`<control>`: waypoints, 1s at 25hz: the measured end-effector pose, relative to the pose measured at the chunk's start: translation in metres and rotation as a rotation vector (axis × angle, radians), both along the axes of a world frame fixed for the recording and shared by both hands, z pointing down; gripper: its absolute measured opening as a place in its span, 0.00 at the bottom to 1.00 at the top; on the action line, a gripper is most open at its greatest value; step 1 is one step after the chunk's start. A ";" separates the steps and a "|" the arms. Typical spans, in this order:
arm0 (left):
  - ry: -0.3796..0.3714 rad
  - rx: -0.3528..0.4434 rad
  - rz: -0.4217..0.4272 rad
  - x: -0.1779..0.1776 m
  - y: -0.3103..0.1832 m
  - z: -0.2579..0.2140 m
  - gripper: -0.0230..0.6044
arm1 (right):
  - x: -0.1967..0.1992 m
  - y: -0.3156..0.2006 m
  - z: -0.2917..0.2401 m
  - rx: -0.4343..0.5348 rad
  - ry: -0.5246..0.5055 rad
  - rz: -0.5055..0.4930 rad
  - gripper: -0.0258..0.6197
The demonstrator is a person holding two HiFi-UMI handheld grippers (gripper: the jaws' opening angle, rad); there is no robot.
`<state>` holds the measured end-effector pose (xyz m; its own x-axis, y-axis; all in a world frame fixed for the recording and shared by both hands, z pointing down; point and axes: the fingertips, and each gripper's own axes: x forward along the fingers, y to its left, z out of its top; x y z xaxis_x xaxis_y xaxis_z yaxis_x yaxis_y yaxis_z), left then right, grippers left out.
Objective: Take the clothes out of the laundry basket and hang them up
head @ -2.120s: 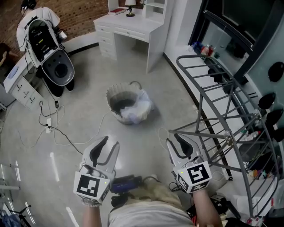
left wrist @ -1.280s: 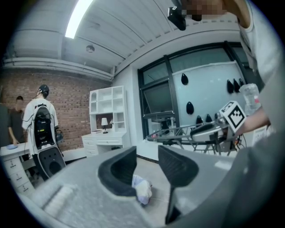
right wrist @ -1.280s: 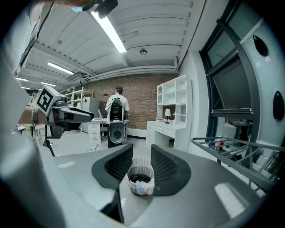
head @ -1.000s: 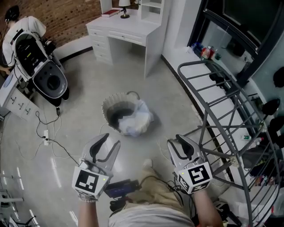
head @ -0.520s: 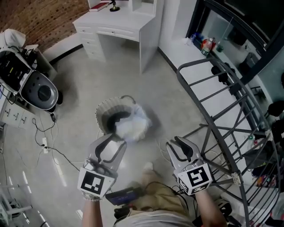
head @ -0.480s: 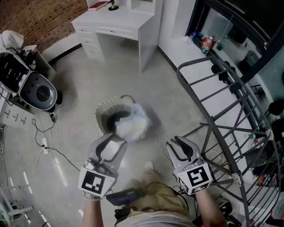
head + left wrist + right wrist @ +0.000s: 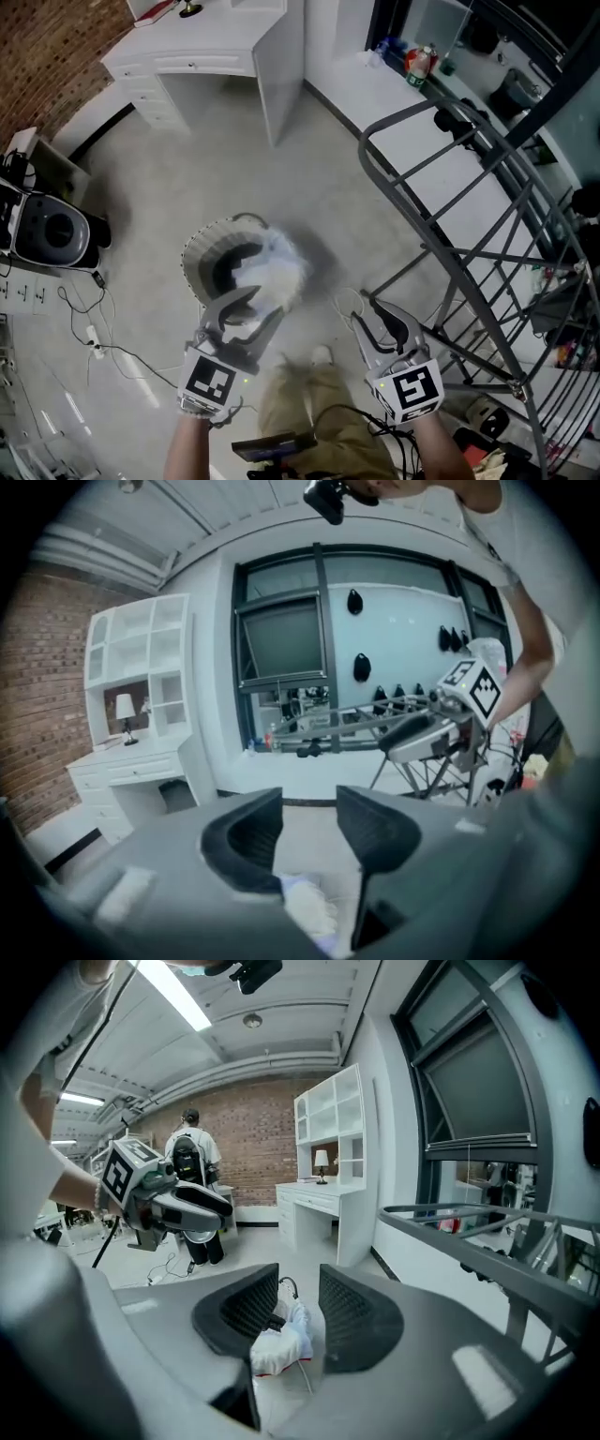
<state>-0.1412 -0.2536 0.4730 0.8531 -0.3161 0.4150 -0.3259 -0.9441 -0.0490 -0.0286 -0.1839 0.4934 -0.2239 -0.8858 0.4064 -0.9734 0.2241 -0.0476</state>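
A round woven laundry basket (image 7: 208,258) stands on the floor with white clothes (image 7: 273,276) heaped over its right rim. My left gripper (image 7: 247,312) hovers at the basket's near rim, just short of the clothes. Its jaws have just been opening and nothing is between them. My right gripper (image 7: 383,321) is open and empty, right of the basket and apart from it. In the left gripper view, white cloth (image 7: 306,907) shows low beyond the open left gripper (image 7: 305,825). The right gripper view has basket and clothes (image 7: 277,1339) beyond the open right gripper (image 7: 298,1309).
A grey metal drying rack (image 7: 448,184) fills the right side, close to my right gripper. A white desk (image 7: 220,49) stands at the back, a black and white machine (image 7: 45,232) with floor cables at the left. A person (image 7: 192,1160) stands far back.
Both grippers have come forward and down toward the basket. The left one has reached the basket's near rim and its jaws stand a little wider. The basket looks nearer.
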 end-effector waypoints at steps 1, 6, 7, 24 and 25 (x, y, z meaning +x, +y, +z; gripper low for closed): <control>-0.010 -0.007 0.028 0.004 -0.005 0.010 0.31 | 0.002 -0.003 0.005 -0.004 0.006 0.017 0.23; -0.090 0.017 0.172 0.026 -0.024 0.066 0.32 | 0.014 -0.014 0.034 -0.016 -0.005 0.098 0.23; -0.110 0.022 0.201 0.031 -0.027 0.078 0.32 | 0.016 -0.016 0.042 -0.018 -0.007 0.111 0.23; -0.383 -0.036 0.432 0.109 -0.059 0.312 0.36 | 0.066 -0.014 0.174 -0.098 -0.040 0.235 0.23; -0.405 -0.037 0.444 0.111 -0.059 0.326 0.36 | 0.069 -0.014 0.181 -0.091 -0.036 0.235 0.23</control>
